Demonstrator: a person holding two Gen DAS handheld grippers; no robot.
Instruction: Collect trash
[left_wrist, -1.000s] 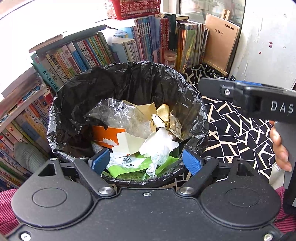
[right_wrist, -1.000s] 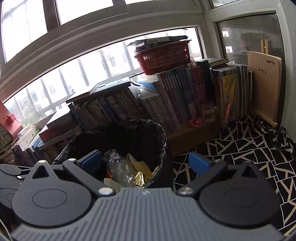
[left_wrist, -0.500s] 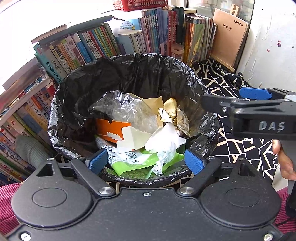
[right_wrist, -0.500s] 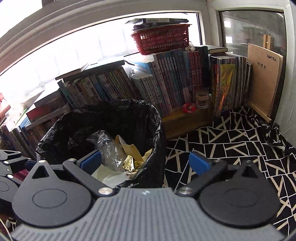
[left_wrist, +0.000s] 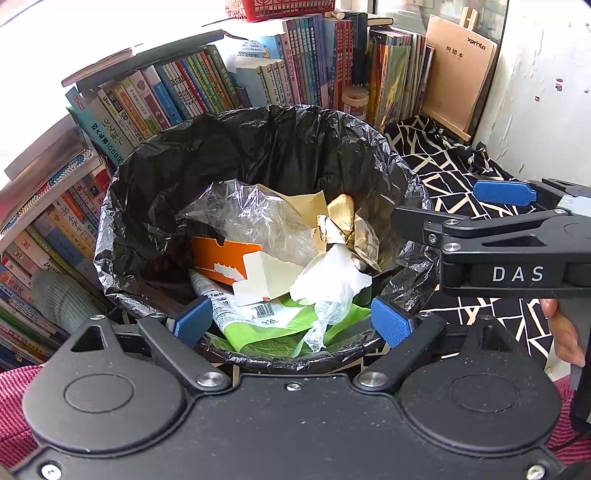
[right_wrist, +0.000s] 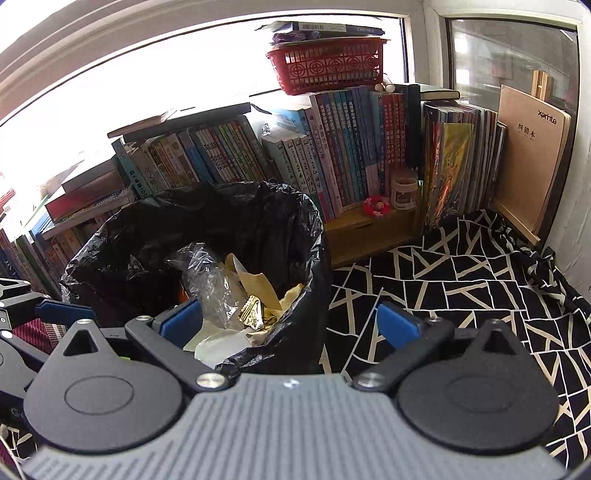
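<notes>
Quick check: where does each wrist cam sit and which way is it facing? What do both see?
Left wrist: on the left hand-held gripper, tilted down into the bin; shows its open blue fingers, the right hand-held gripper and a hand.
Right wrist: on the right hand-held gripper, beside the bin's right side, facing the books and patterned cloth; shows its open fingers, the left hand-held gripper at the left edge.
Shared: bin, gold wrapper, books, red basket, cloth.
</notes>
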